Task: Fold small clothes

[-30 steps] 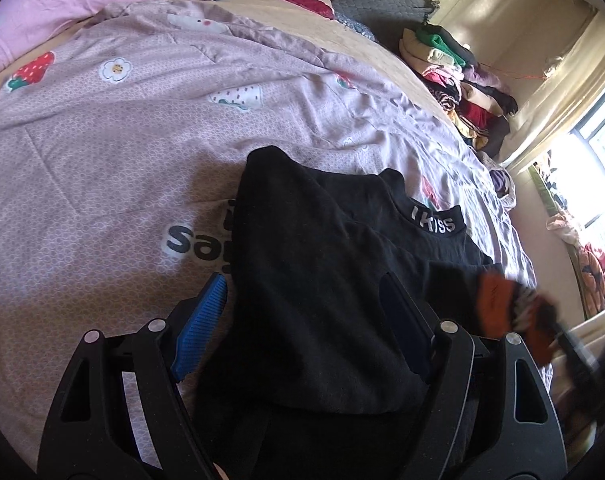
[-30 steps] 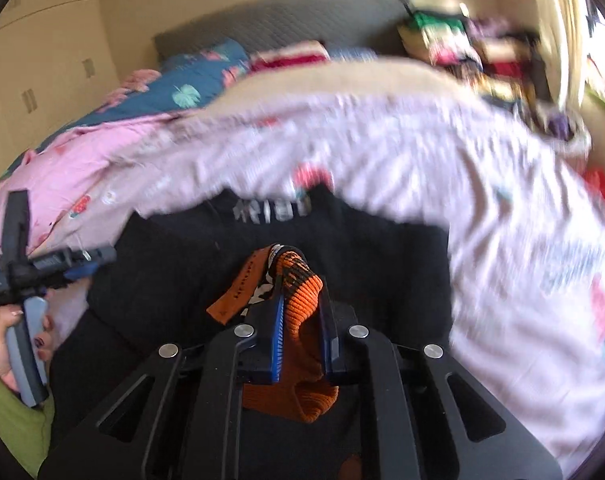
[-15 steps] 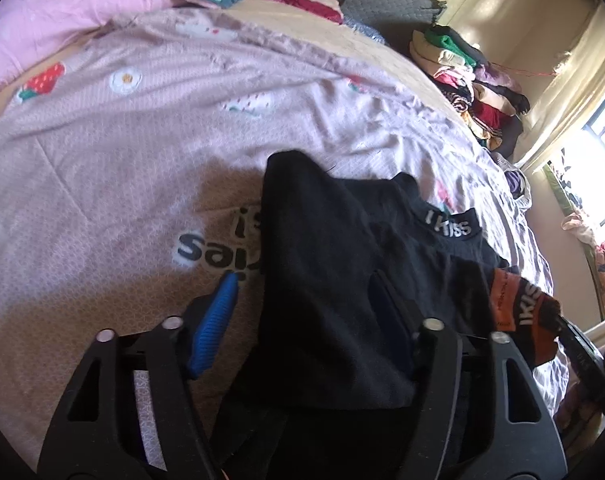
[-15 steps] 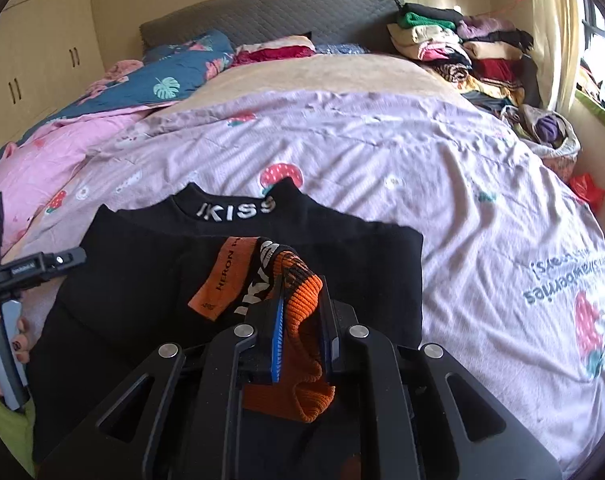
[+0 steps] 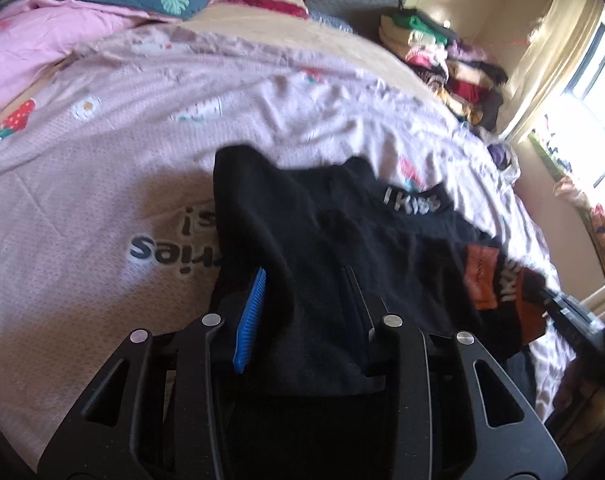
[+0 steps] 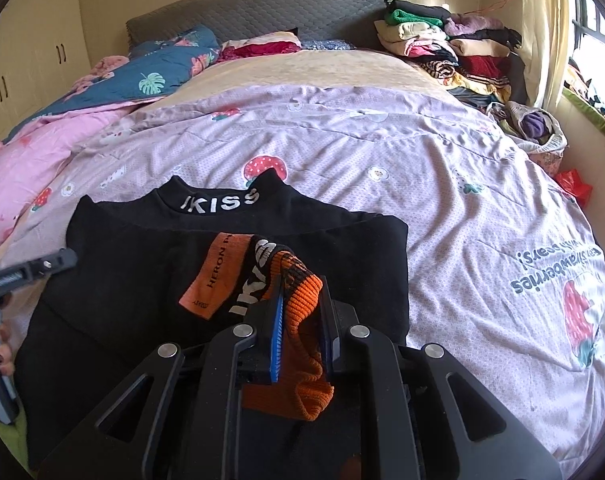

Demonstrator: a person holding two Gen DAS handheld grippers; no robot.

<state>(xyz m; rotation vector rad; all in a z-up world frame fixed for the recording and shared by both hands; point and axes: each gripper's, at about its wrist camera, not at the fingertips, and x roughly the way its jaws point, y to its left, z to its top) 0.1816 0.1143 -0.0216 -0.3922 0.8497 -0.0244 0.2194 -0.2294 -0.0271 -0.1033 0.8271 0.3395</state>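
A small black sweater (image 6: 150,248) with a white IKISS collar lies on the lilac strawberry duvet (image 6: 382,152). My right gripper (image 6: 300,304) is shut on its orange knit cuff (image 6: 302,344), with an orange label (image 6: 214,280) lying over the sweater's middle. My left gripper (image 5: 306,300) is closed on a fold of the black sweater (image 5: 286,240) at its left side; the right finger is buried in cloth. The cuff also shows in the left wrist view (image 5: 498,284).
A stack of folded clothes (image 6: 442,40) sits at the bed's far right. Pink and blue quilts (image 6: 102,96) lie at the far left. A laundry bag (image 6: 538,128) rests at the right edge, near the window.
My left gripper's jaws have narrowed onto the black fold. The right gripper has steadied, laying the orange cuff and label over the sweater's middle.
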